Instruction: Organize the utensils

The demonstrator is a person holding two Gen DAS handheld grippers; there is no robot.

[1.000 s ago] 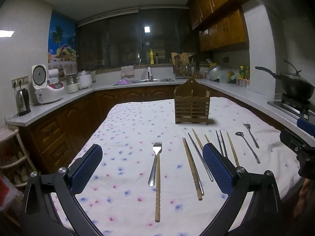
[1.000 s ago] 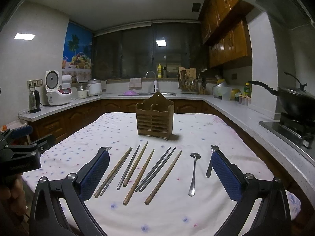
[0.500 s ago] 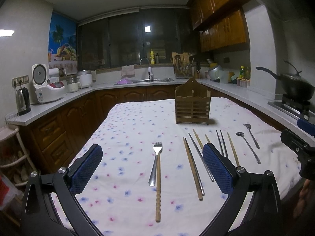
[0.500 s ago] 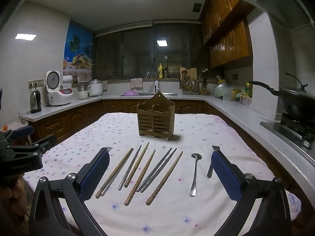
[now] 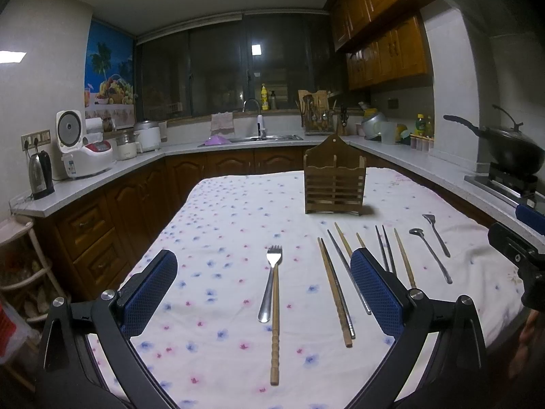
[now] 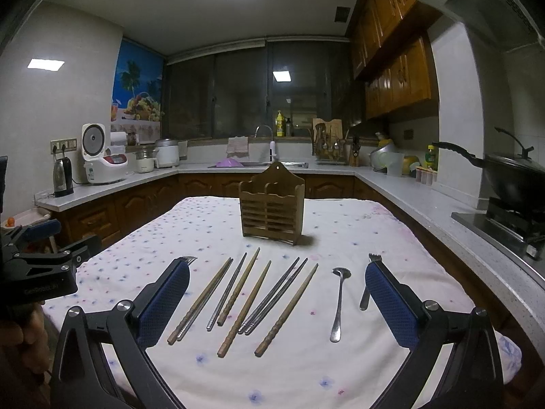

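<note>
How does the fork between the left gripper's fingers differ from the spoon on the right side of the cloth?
The fork ends in tines; the spoon ends in a small bowl. The fork touches a wooden chopstick; the spoon lies apart from its neighbours. Both are metal, flat on the cloth, heads toward the wooden holder.

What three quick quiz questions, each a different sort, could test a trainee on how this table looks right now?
1. True or false: the wooden holder already has utensils standing in it.
2. Multiple choice: in the left wrist view, what lies right beside the fork? A) a spoon B) a wooden chopstick C) a knife
3. Fill in: both the left gripper and the right gripper are ____ and hold nothing.

Key
1. False. No utensil shows above its rim; all those in view lie on the tablecloth.
2. B. A wooden chopstick lies alongside the fork; the spoon lies farther right.
3. open
</note>
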